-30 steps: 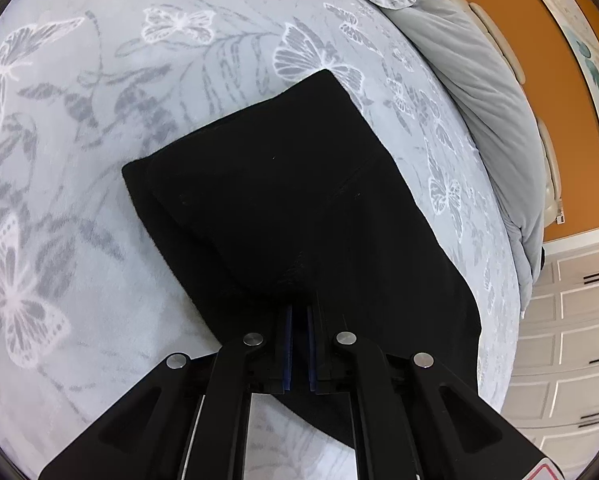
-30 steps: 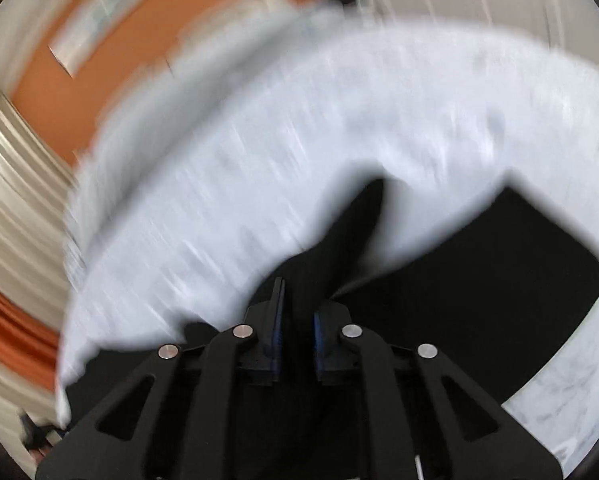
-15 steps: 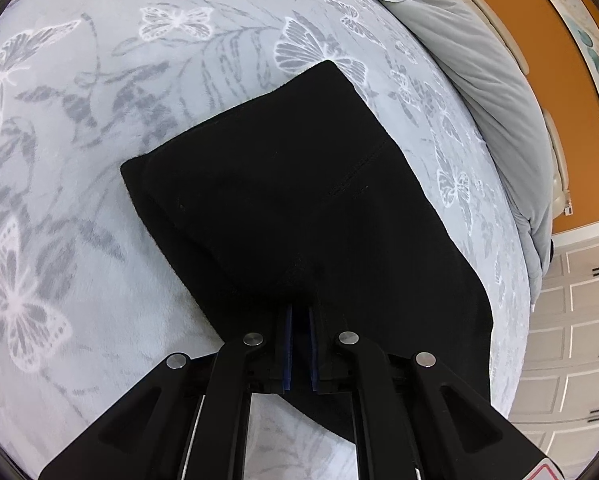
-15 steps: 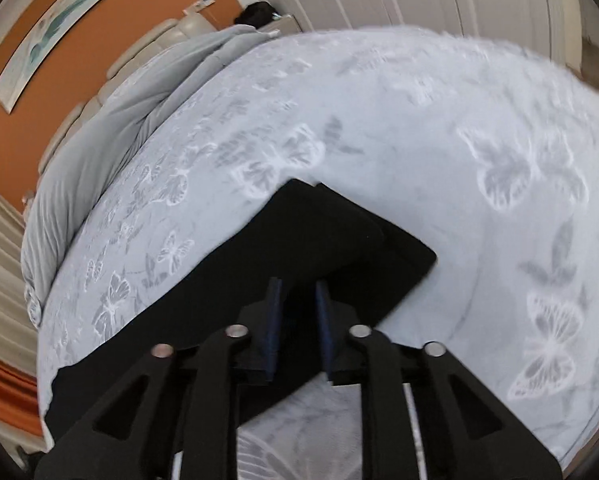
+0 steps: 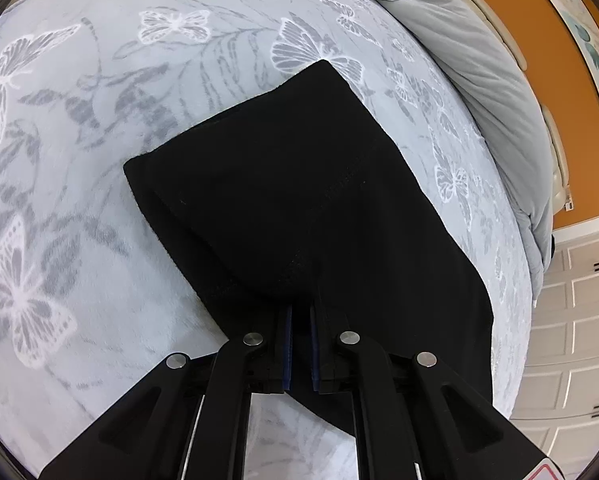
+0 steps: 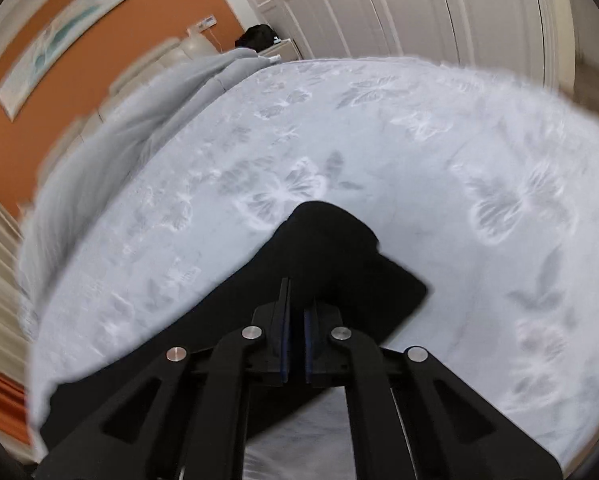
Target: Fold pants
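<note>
Black pants (image 5: 299,200) lying part-folded on butterfly-print bed (image 5: 99,160), left hand-held gripper (image 5: 299,316) clamped on near fabric edge, right hand-held gripper (image 6: 295,312) just closed, pinching a raised fold.

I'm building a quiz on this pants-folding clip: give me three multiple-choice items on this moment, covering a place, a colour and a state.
1. Where do the pants lie?
A. on a butterfly-print bedspread
B. on a wooden floor
C. in a basket

2. What colour is the wall behind the bed?
A. green
B. orange
C. blue

3. How does the left gripper stand?
A. wide open above the bed
B. out of view
C. shut on the pants

Answers: 1 A, butterflies surround the black cloth; 2 B, the wall bearing the long picture is orange; 3 C, black fabric sits pinched between its near-closed pads.
</note>
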Motion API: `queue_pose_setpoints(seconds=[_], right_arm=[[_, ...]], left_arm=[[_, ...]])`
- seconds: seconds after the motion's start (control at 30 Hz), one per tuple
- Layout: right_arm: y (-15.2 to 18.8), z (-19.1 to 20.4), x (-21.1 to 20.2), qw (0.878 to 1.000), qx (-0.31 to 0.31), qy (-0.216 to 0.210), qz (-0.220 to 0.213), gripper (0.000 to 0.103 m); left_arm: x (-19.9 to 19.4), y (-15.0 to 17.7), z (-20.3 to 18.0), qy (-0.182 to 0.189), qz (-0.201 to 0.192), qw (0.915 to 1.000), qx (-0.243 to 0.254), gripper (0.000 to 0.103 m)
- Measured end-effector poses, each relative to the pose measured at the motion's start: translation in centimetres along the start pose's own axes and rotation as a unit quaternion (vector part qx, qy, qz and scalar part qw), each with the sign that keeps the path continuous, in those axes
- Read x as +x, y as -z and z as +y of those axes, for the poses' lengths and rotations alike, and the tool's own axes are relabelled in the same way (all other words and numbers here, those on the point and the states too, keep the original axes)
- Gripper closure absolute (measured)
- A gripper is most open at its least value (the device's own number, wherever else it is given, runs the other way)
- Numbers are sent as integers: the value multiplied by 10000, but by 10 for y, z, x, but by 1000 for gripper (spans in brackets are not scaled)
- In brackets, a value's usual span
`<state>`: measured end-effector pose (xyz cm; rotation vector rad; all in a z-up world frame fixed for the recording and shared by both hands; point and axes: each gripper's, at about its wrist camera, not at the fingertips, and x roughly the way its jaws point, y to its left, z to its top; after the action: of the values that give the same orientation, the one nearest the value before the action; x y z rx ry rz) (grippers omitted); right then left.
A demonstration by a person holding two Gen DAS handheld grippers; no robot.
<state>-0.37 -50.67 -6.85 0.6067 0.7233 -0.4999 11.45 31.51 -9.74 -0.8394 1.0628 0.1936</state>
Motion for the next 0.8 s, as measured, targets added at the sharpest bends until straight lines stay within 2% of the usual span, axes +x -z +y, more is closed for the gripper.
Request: queue_pose_setpoints(seconds=[0.03,0.07,0.1,0.17,0.2,0.3,0.37,0.4,0.43,0.5,0.6,0.73,0.77,0.8], right_arm=[[4,-4,13,9995,-48,175,258,99],[13,-14,38,9962,25,281,821,99],[18,-23,46,9957,220,191,882,99],[8,-21,33,9956,417,156,822,95],[3,-14,17,9973,406,168,582,94],[-5,12,-21,9981,-59,577,-223,92],[-4,35,-28,9951,-532,632,-551,92],[-2,47,-25,9926,-820,652,-607,92],[-1,54,-20,9910,-1015,648,-587,92],[-1,58,3,9902,-1177,708,-253,90],[-4,39,20,9939,-820,728,92,88],[-4,10,33,9966,-292,586,510,87],[-3,5,32,9968,-222,564,529,83],[-4,-1,30,9971,-138,525,526,74]], left_arm=[[1,0,-1,-57,12,10000,29,96],[2,1,-2,-104,20,9999,51,96],[3,2,-3,-145,16,9999,81,96],[0,4,-6,-248,-26,9995,202,95],[-3,6,-7,-271,-64,9994,221,94],[-18,14,-7,-378,-271,9987,197,90],[-39,22,-11,-610,-720,9952,270,89],[-47,24,-14,-751,-943,9922,332,84],[-57,28,-21,-983,-1310,9854,470,77],[-67,30,-31,-1297,-1702,9745,679,72],[-66,32,-37,-1350,-1757,9724,738,71],[-52,37,-51,-1032,-1408,9808,875,70],[-49,40,-55,-996,-1351,9815,922,70],[-45,44,-61,-936,-1298,9820,999,68]])
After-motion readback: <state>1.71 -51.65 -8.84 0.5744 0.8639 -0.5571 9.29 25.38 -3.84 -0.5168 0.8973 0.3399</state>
